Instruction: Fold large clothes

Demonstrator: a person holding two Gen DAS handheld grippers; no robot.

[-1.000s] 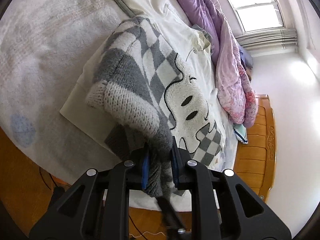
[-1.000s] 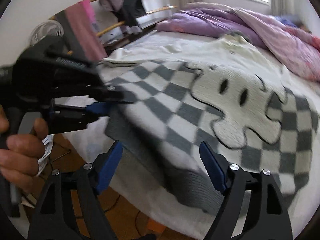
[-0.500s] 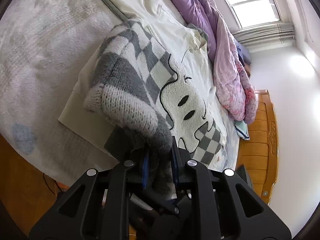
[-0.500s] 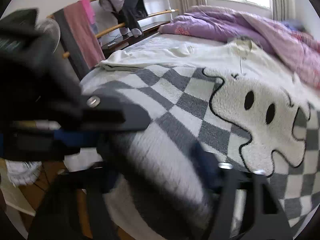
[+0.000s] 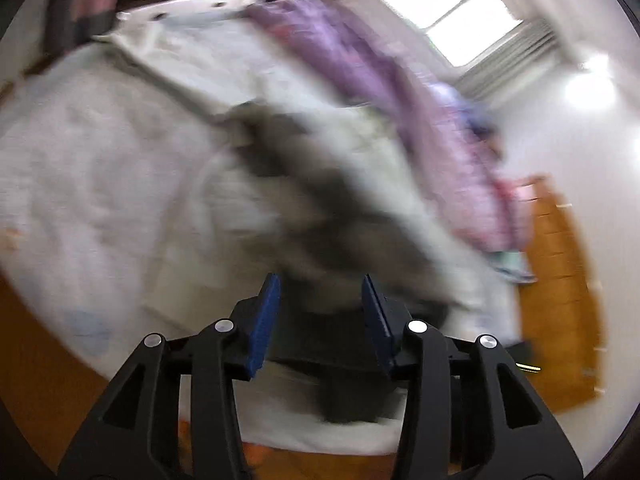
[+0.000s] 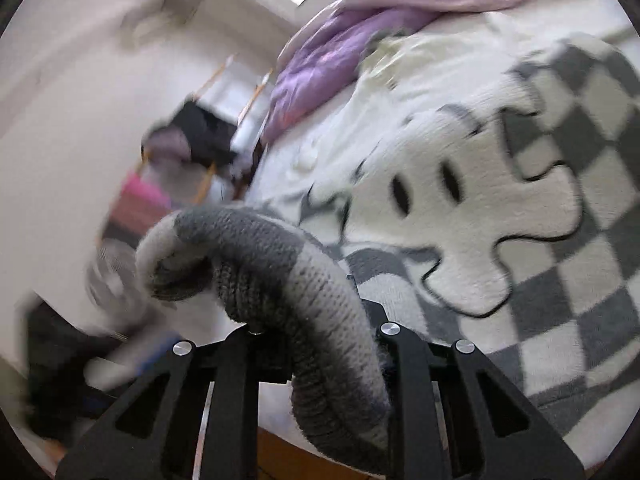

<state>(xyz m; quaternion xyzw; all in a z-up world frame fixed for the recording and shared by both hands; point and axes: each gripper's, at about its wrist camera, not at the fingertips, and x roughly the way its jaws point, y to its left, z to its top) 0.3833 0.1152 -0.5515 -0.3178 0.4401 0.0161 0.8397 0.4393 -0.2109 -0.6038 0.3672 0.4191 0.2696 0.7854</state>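
Now the right gripper [image 6: 316, 344] has the sweater [image 6: 460, 216] by its grey knit edge: a thick roll of ribbing is pinched between its jaws and curls up and over to the left. The left gripper [image 5: 318, 316] stands wide, blue pads [image 5: 264, 316] well apart with nothing between them; blurred grey-and-white cloth lies just ahead of it, but it grips none of it.

Beyond the right gripper, the sweater sprawls over the bed [image 5: 80, 168] near its foot edge, ghost face and grey checks facing up, the body largely flat and spread. A cream garment [image 6: 424, 64] lies under and past it, and a purple duvet [image 6: 360, 36] is heaped along the bed's far side. The left view is too smeared to show how the cloth sits there.

Progress looks early: one edge is lifted, no tidy fold shows. Carrying that edge across, the sleeves and the final halving all seem left to do.
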